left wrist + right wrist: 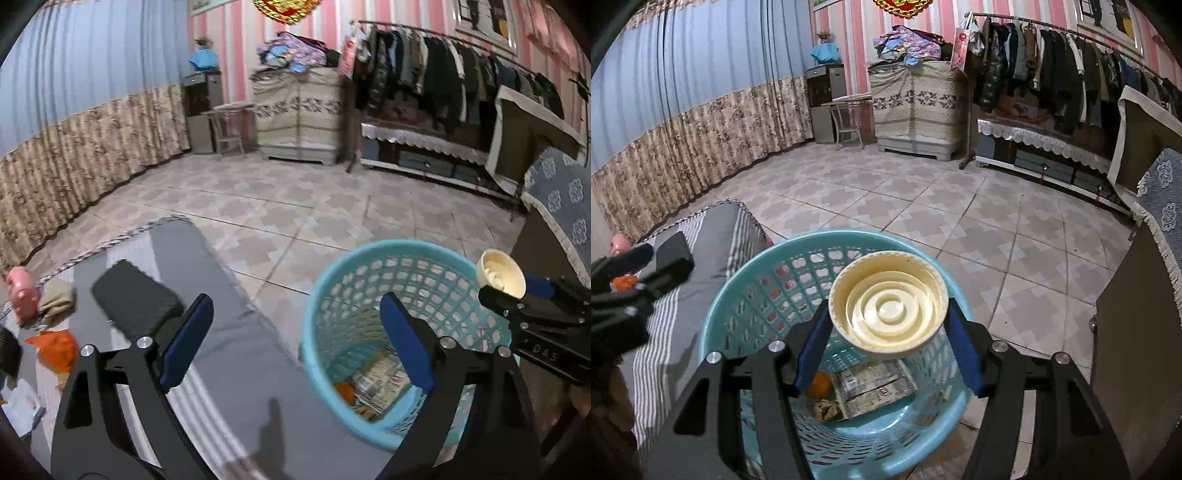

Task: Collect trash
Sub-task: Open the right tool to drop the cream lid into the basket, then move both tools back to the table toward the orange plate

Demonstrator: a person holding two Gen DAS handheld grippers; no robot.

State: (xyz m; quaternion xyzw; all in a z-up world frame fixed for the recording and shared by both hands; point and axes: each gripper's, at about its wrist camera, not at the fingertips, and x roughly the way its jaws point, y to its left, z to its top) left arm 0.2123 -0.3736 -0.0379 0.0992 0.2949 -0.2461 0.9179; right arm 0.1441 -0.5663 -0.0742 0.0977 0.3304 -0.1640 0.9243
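The right gripper (888,325) clamps a round cream plastic lid (888,304), concentric ridges facing the camera, between its blue pads, directly above the basket (738,295). The basket is turquoise plastic lattice and stands on the tiled floor (923,206). Inside lie a printed wrapper (871,386), an orange scrap (820,384) and a brown crumpled piece (825,410). The left gripper (295,341) has its jaws spread wide, empty, over the grey striped table cover (221,332).

Cap (888,302) above basket (738,280), beside table (701,236)
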